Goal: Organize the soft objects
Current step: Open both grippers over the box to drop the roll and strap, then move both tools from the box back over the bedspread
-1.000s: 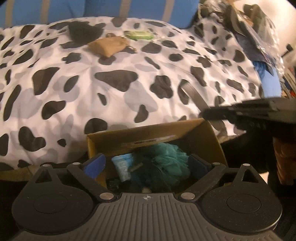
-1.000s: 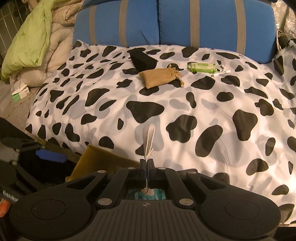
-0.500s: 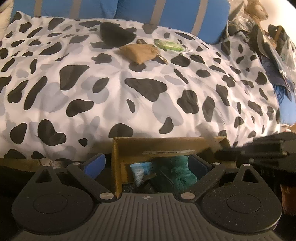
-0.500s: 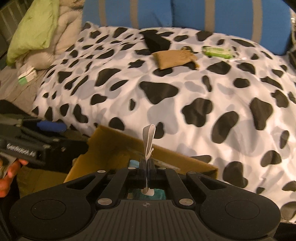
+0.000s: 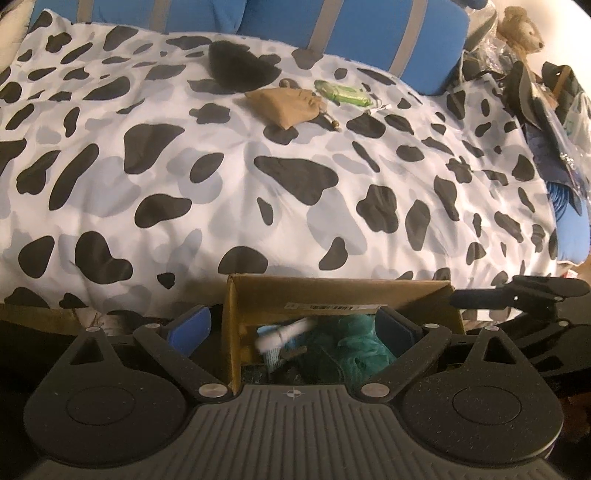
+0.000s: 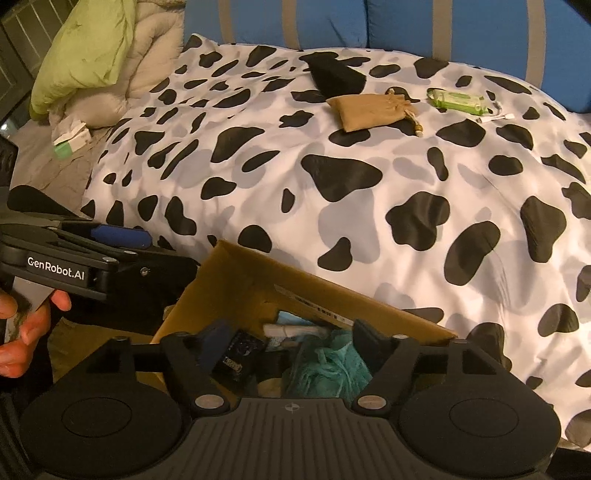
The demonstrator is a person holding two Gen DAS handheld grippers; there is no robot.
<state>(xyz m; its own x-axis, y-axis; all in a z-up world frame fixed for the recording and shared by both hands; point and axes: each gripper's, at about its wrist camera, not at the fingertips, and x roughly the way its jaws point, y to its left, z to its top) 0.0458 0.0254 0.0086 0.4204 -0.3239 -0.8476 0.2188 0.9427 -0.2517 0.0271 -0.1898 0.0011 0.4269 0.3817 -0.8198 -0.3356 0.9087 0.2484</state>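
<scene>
A: The scene is a bed with a cow-pattern cover and blue cushions behind it. Where is the cardboard box?

B: It stands at the near edge of the bed, under both grippers. Inside the box I see a teal mesh sponge, a white rolled item and some dark things which I cannot identify.

A: So a part of the work is done?

B: I judge yes: several soft things lie already in the box. Far beyond the box, near the cushions, three things are left on the cover: a tan drawstring pouch, a black soft object just behind the pouch, and a green wipes pack to its right.

A: And the fingers?

B: The right gripper hangs over the box with its fingers wide and nothing between them. The left gripper is also over the box, its fingers wide and holding nothing; the box's left wall stands between them.

A: What is next, you think?

B: Probably to fetch the pouch, the nearest of the three.
</scene>
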